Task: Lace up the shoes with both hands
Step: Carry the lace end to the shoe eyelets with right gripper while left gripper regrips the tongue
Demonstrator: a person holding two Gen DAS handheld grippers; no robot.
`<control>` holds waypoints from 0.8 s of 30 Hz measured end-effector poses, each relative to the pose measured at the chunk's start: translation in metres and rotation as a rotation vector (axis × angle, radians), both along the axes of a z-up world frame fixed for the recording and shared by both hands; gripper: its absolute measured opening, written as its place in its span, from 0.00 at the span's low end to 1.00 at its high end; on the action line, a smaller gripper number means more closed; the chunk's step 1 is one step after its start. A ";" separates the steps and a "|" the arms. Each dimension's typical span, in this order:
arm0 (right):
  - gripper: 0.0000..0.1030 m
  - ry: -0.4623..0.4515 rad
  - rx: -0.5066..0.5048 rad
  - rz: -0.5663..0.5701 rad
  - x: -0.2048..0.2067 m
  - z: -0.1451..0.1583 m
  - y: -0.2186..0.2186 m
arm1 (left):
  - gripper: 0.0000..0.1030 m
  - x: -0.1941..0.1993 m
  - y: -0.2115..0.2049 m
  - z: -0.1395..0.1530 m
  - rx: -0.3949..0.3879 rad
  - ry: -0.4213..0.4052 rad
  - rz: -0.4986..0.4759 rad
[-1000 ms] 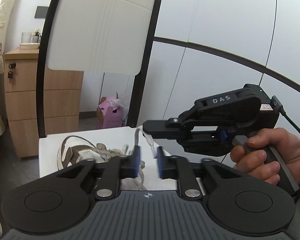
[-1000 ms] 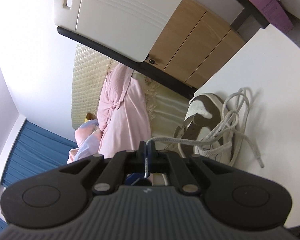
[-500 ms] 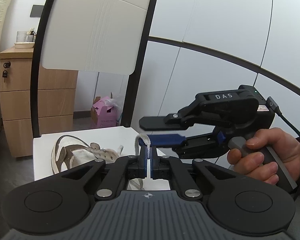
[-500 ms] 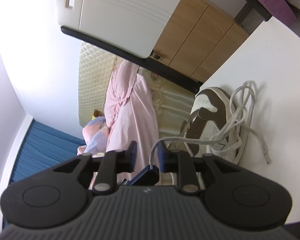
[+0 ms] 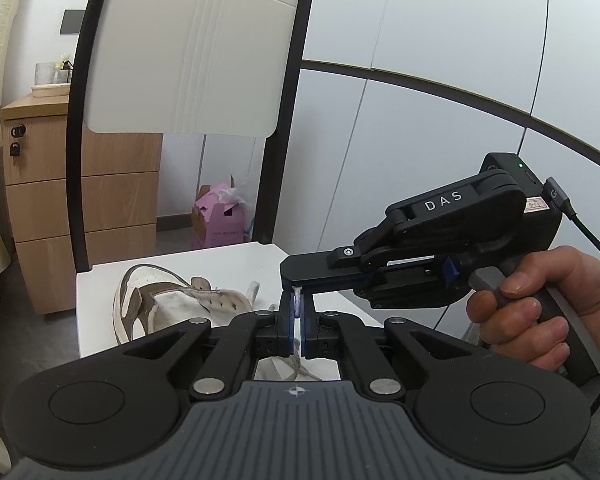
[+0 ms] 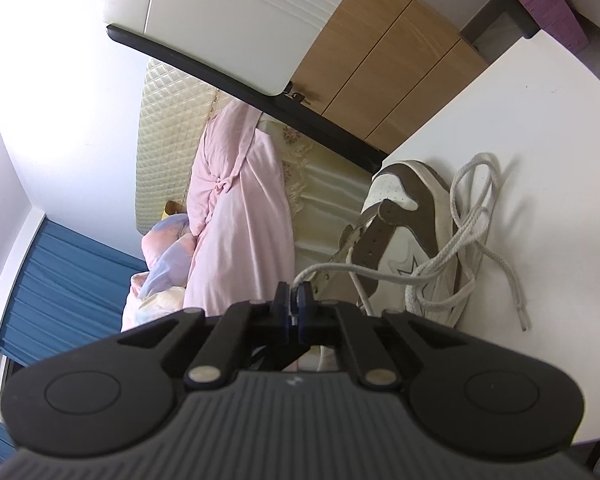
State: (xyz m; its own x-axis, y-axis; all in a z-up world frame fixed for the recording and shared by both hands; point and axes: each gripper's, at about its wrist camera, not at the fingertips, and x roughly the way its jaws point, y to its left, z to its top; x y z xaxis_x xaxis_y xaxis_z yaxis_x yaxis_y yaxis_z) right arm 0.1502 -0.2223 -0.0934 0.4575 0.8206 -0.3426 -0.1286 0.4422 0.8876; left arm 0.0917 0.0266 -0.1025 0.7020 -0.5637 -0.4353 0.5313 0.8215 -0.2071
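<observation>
A white and brown sneaker (image 5: 160,300) lies on its side on the white table (image 5: 100,304). My left gripper (image 5: 297,312) is shut on a stretch of the white lace (image 5: 297,304). Right over its tips, the right gripper (image 5: 296,284) comes in from the right, held by a hand (image 5: 540,312). In the right wrist view the right gripper (image 6: 295,300) is shut on the lace (image 6: 340,268), which runs taut to the sneaker (image 6: 404,240). The slack of the lace lies looped beside the shoe on the table (image 6: 540,120).
A white chair with a black frame (image 5: 188,48) stands behind the table. Wooden drawers (image 5: 48,200) and a pink box (image 5: 220,220) are on the floor beyond. A bed with pink clothing (image 6: 240,220) lies past the table's edge.
My left gripper closed on the lace. The right gripper opened briefly, letting the lace go, then shut on it again just above the left one's tips.
</observation>
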 end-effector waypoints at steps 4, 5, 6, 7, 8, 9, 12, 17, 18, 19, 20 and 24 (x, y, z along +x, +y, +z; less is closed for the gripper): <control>0.04 -0.001 0.003 -0.020 0.001 -0.001 -0.002 | 0.04 0.000 0.000 0.001 0.001 -0.005 0.012; 0.04 -0.002 0.004 -0.026 0.002 -0.001 -0.002 | 0.04 0.001 0.001 0.001 0.001 -0.003 0.013; 0.04 -0.003 0.006 -0.033 0.002 -0.001 -0.003 | 0.04 0.001 0.001 0.001 0.005 0.001 0.018; 0.04 -0.004 0.009 -0.041 0.002 -0.001 -0.004 | 0.05 0.002 0.001 0.001 0.008 0.004 0.022; 0.04 -0.005 0.011 -0.051 0.002 -0.001 -0.005 | 0.05 0.002 0.001 0.001 0.011 0.006 0.026; 0.04 -0.007 0.014 -0.062 0.002 -0.001 -0.006 | 0.05 0.002 0.002 0.001 0.013 0.007 0.032; 0.04 -0.005 0.022 -0.103 0.003 -0.002 -0.010 | 0.05 0.002 0.004 0.001 0.016 0.006 0.049; 0.04 0.000 0.028 -0.141 0.004 -0.005 -0.015 | 0.22 0.003 0.008 0.003 0.021 -0.003 0.087; 0.04 0.001 0.027 -0.144 0.004 -0.005 -0.016 | 0.35 0.002 0.008 0.003 0.024 -0.008 0.098; 0.04 0.002 0.025 -0.145 0.004 -0.005 -0.016 | 0.43 0.001 0.009 0.004 0.028 -0.019 0.109; 0.04 0.002 0.023 -0.146 0.005 -0.005 -0.016 | 0.45 0.000 0.010 0.005 0.032 -0.032 0.119; 0.04 0.001 0.015 -0.152 0.005 -0.006 -0.016 | 0.45 0.002 0.012 0.005 0.054 -0.035 0.155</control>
